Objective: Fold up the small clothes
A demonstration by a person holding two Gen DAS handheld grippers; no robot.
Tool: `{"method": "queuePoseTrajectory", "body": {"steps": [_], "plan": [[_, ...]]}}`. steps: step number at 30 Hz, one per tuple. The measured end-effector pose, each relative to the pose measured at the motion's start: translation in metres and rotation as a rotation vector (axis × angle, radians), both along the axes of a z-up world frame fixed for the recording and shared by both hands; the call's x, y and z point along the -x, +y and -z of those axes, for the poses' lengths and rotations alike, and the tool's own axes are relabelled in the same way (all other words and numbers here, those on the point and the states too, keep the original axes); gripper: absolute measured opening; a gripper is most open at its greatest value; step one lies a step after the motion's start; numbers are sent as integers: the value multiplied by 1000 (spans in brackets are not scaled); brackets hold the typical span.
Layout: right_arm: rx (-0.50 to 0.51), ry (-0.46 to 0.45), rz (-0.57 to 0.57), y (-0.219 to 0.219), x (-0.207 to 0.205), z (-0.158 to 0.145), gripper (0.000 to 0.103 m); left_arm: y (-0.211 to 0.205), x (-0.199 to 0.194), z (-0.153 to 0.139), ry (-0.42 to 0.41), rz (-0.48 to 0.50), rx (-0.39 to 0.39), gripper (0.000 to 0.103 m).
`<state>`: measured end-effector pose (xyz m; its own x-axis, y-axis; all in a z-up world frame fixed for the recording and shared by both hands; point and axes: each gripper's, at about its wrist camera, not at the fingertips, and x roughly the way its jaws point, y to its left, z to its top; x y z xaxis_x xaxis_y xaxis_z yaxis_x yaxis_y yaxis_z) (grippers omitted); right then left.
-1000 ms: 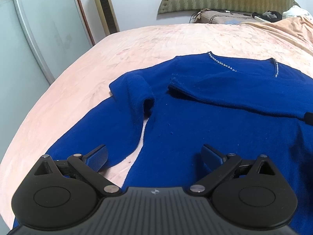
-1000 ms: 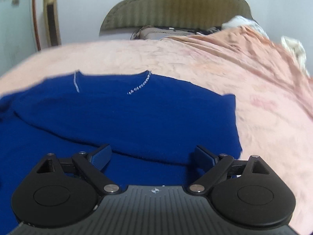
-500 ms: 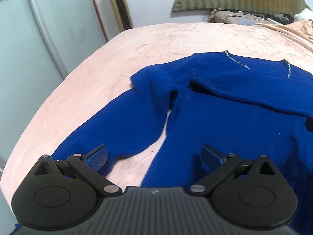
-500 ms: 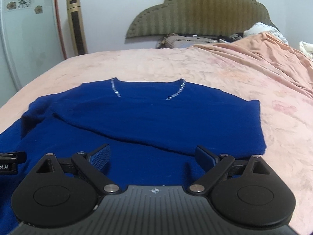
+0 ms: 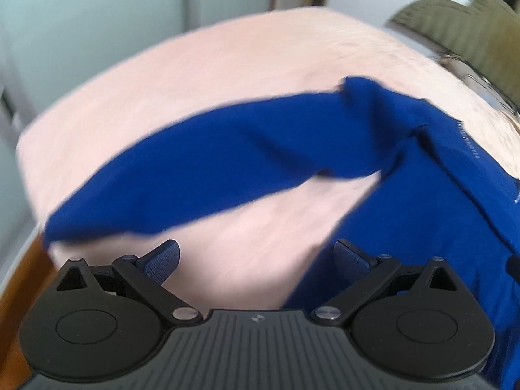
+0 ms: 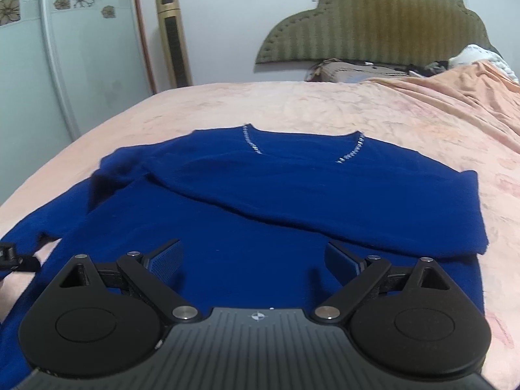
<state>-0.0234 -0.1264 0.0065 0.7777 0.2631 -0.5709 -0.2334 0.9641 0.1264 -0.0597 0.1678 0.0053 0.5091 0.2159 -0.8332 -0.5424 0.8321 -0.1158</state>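
A blue sweater [image 6: 260, 208] with a beaded V-neck lies flat on the pink bed [image 6: 325, 104]. Its right sleeve is folded across the chest. Its left sleeve [image 5: 201, 175] stretches out toward the bed's left edge, blurred in the left wrist view. My left gripper [image 5: 256, 256] is open and empty, above the bare sheet between that sleeve and the sweater body. My right gripper [image 6: 253, 256] is open and empty above the sweater's lower body. The tip of the left gripper shows at the right wrist view's left edge [image 6: 13, 256].
A padded olive headboard [image 6: 373, 22] and pillows stand at the far end of the bed. A rumpled pink blanket [image 6: 455, 97] lies at the right. A tall gold fan [image 6: 172, 39] and a floral wardrobe door [image 6: 65, 48] stand at the left. The bed's left edge [image 5: 29, 253] is close.
My left gripper has swung left toward the outstretched sleeve and the bed's edge. My right gripper has pulled back and risen a little. Both stay open.
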Motion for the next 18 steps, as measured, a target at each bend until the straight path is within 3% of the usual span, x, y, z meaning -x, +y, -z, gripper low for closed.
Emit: {"method": "queuePoseTrajectory", "body": {"steps": [7, 11, 15, 17, 18], "plan": [[-21, -7, -30, 1, 2, -3, 97, 58, 53, 0, -131, -259, 136, 101], [-35, -4, -24, -3, 4, -2, 97, 77, 71, -1, -192, -331, 239, 101], [-43, 2, -18, -6, 6, 0, 98, 88, 85, 0, -195, -379, 310, 101], [-47, 6, -14, -7, 5, 1, 98, 100, 94, 9, -187, -418, 408, 101], [-48, 9, -15, -6, 4, 2, 98, 106, 95, 14, -186, -439, 436, 95]]}}
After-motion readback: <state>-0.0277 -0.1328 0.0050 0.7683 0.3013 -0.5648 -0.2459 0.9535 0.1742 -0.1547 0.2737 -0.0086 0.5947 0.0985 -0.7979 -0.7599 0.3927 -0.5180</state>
